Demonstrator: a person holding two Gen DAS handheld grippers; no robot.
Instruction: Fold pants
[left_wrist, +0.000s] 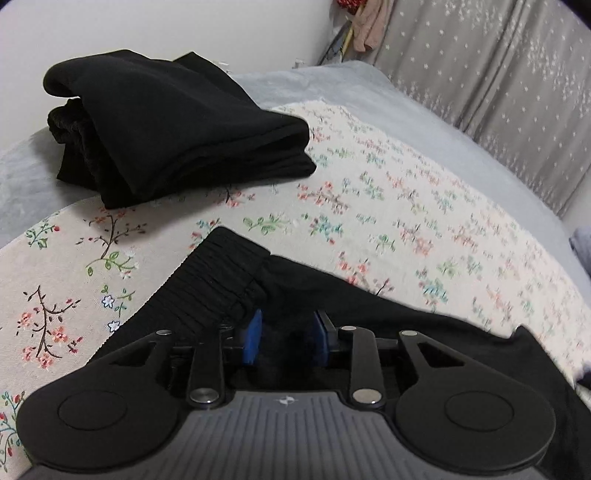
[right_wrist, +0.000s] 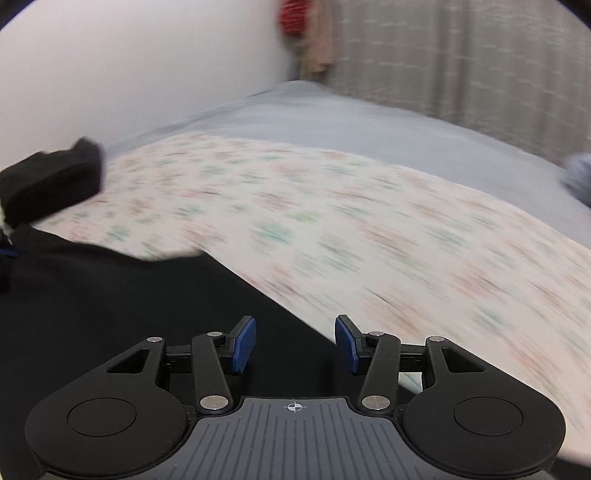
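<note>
Pants (left_wrist: 295, 295) lay under our left gripper (left_wrist: 284, 339), waistband (left_wrist: 221, 273) at 11 o'clock; both jaws released, right gripper (right_wrist: 295, 341) empty.

Folded stack (left_wrist: 173, 136) behind pants (left_wrist: 236, 273), both on bedspread (left_wrist: 406, 221).

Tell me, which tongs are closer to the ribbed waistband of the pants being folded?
Left. The left tongs hover right beside the waistband. The right tongs sit over the edge of the plain black fabric, with no waistband showing in their view.
</note>
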